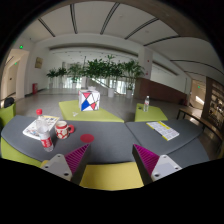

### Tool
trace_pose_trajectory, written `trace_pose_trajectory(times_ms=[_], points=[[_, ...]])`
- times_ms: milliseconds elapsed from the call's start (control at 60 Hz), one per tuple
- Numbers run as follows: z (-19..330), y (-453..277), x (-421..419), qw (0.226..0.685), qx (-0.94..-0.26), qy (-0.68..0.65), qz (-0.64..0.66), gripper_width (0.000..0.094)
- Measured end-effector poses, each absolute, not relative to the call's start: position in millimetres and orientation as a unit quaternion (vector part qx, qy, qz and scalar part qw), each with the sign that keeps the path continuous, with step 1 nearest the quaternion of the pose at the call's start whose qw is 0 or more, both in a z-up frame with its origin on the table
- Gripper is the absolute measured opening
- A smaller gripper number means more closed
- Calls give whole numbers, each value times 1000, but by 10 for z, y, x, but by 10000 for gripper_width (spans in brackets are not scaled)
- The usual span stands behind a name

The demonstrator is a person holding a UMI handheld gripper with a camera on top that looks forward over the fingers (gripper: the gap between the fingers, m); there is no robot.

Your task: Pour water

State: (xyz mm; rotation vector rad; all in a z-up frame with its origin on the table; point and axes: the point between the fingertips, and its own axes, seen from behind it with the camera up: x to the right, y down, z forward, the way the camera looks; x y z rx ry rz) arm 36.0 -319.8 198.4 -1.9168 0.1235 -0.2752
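**A:** Yellow-green and grey, that's the patchwork table (pixel 118 128) spread out below us, and the tool (pixel 111 158) hangs above its near edge with both magenta pads (pixel 75 156) spread wide. Nothing between them, nothing touched.

**B:** So it's empty-handed. Where's the water?

**A:** My best candidate is a small clear bottle (pixel 146 104) standing upright far across the table, to the right, well beyond the fingers. It's too small to say whether it's full or capped.

**B:** And something to pour into?

**A:** On the left, much nearer, there's a red-and-white cup (pixel 62 129) beside a flat tray (pixel 38 126) of odds and ends. A red disc (pixel 87 138) lies just ahead of the left finger. I can't tell what that one is.

**B:** Why hold the tool so high and back?

**A:** I'd judge it's a survey position: from here everything is in sight and the wide jaws are ready for whichever vessel comes first. The pour itself looks not yet begun.

**B:** That boxy thing in the middle?

**A:** A white cube (pixel 88 100) with red and blue panels, sitting between cup and bottle, so a reach toward the bottle should pass right of it. Potted plants (pixel 95 70) line the hall behind.
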Motion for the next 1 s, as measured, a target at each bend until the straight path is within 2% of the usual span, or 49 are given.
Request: trace_pose_trajectory(times_ms=[117, 317, 567, 817, 1000], points=[[1918, -3235, 329, 557, -820, 43, -120, 850], [1557, -3307, -53, 539, -833, 25, -120, 852], [1264, -3327, -1014, 533, -841, -6, -95, 854], [1223, -2735, -2159, 552, -832, -31, -44, 854], [1167, -2027, -2631, 577, -815, -35, -39, 853]])
